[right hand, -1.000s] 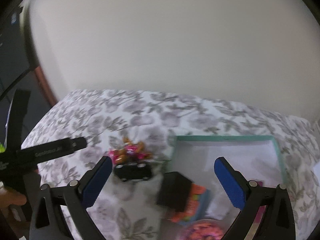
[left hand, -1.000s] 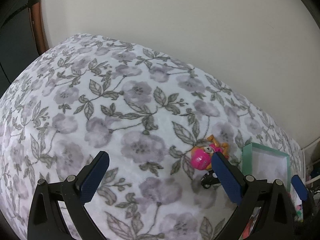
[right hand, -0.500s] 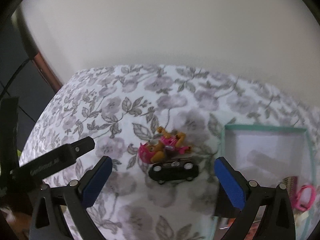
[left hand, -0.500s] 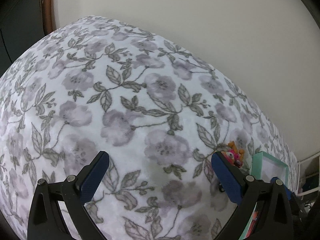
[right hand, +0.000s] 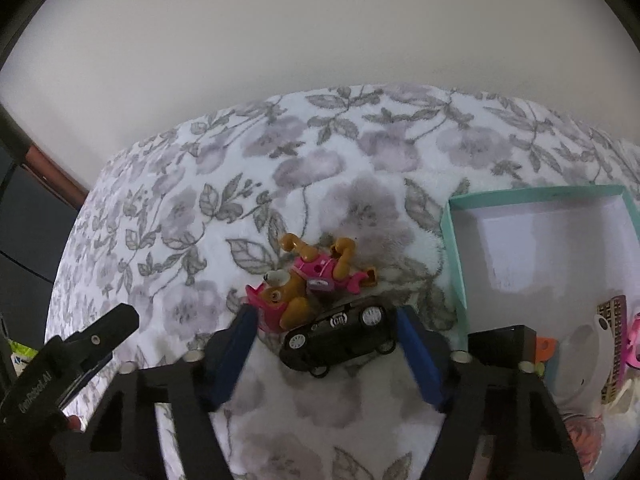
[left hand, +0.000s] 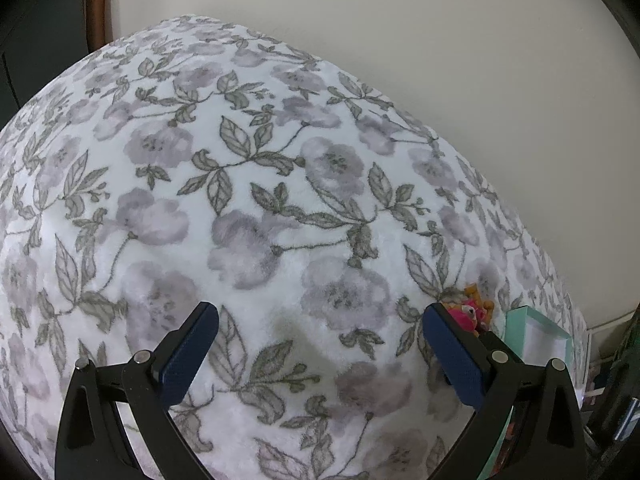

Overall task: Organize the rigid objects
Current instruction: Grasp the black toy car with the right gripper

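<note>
A black toy car (right hand: 340,340) lies on the floral blanket (right hand: 280,168), touching a pink and brown dog figure (right hand: 308,280) just behind it. My right gripper (right hand: 326,334) is open, its blue fingers on either side of the car, apart from it. A teal box (right hand: 454,248) with a white inside stands to the right. My left gripper (left hand: 320,336) is open and empty over bare blanket (left hand: 240,160). The dog figure (left hand: 470,312) shows by its right finger, with the teal box (left hand: 516,320) beyond.
The box holds several small items at its near end: a black block (right hand: 500,340), a white round object (right hand: 588,344), a pink toy (right hand: 632,344). The left gripper's finger (right hand: 96,336) shows at the left. A wall rises behind the blanket.
My right gripper has moved left and down from over the box, so the car now lies between its fingers. My left gripper has swung left, leaving the toys at its right edge.
</note>
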`<action>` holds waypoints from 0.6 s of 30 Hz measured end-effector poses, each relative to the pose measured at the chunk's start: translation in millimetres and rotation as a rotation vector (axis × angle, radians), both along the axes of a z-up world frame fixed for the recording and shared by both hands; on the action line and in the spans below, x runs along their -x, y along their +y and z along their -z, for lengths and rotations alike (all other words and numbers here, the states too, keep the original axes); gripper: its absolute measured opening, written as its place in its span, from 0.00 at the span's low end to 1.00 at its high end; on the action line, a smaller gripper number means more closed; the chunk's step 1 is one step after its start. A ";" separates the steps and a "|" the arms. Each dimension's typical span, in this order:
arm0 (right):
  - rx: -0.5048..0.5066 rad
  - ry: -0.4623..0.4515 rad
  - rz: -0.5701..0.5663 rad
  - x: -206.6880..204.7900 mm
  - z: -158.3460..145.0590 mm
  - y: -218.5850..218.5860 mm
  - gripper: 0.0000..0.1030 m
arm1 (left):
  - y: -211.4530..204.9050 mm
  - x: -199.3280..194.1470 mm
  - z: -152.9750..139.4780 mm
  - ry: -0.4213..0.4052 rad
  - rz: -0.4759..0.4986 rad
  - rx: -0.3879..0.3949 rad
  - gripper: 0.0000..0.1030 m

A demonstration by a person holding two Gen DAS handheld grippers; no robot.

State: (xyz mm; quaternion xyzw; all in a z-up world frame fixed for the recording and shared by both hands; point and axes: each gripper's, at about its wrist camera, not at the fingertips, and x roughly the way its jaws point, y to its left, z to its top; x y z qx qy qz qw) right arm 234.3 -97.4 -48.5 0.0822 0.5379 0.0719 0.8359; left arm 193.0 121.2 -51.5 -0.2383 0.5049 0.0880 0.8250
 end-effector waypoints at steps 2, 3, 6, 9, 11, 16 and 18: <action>0.014 0.000 0.001 -0.3 0.5 1.7 0.60 | 0.8 0.5 0.7 0.001 -0.002 0.009 0.99; 0.025 0.003 -0.001 -1.0 1.2 3.2 0.58 | 1.4 0.5 1.1 0.002 -0.004 0.012 0.99; 0.056 0.016 0.006 -2.2 4.4 6.0 0.56 | 1.8 0.5 1.7 0.004 -0.004 0.016 0.99; 0.103 0.016 -0.013 -1.5 7.0 10.3 0.56 | 0.8 -0.1 1.8 0.004 0.006 0.020 0.99; 0.124 0.017 -0.027 0.8 8.2 12.2 0.56 | 0.2 -0.6 2.1 0.005 0.010 0.022 0.99; 0.156 0.033 -0.080 7.8 15.4 14.7 0.55 | -4.1 -2.8 6.9 0.014 0.037 0.045 0.99; 0.162 0.041 -0.089 8.7 18.5 14.2 0.52 | -8.7 -3.6 9.2 0.018 0.054 0.044 0.99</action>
